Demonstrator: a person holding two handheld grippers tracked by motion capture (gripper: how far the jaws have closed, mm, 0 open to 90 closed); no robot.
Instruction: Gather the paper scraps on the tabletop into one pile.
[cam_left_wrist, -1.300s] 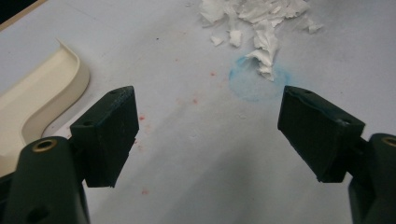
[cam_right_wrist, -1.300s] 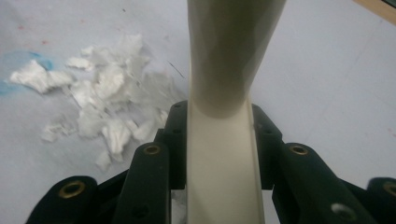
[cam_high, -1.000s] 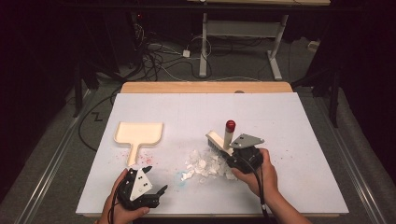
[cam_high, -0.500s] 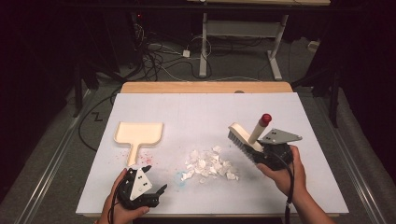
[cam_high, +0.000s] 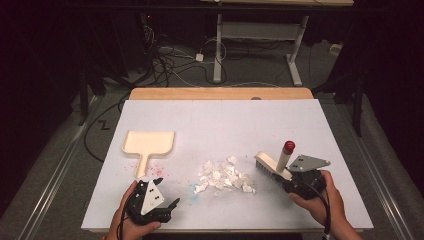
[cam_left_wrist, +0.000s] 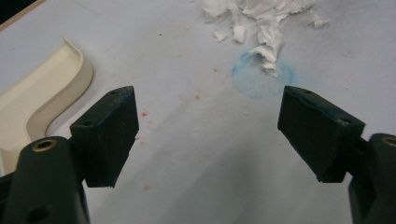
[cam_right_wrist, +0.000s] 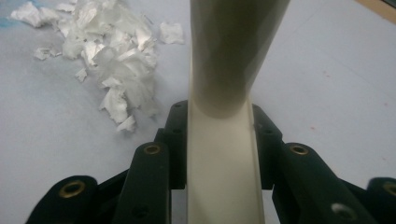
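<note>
1. High view gives us the brush (cam_high: 272, 166) at the right of the table (cam_high: 220, 120), its cream head low near the surface and its red-capped handle tilted up and away.
2. Our right tool (cam_high: 292, 181) is clamped on the brush; in the right gripper view the black jaws press both sides of the cream brush (cam_right_wrist: 219, 154).
3. The bristles sit just to the right of the paper scraps (cam_high: 223, 175), close to the nearest bits; we cannot tell whether they touch.
4. Those scraps lie in a loose heap near the middle of the table, and the right gripper view shows the paper scraps (cam_right_wrist: 112, 56) up and to the left of the brush.
5. A faint blue smudge (cam_left_wrist: 257, 77) marks the table beside the heap.
6. The cream dustpan (cam_high: 148, 145) lies flat well to the left, handle pointing toward us.
7. Our left tool (cam_high: 172, 204) rests at the near left edge, jaws wide apart with nothing between them, just below the dustpan handle.
</note>
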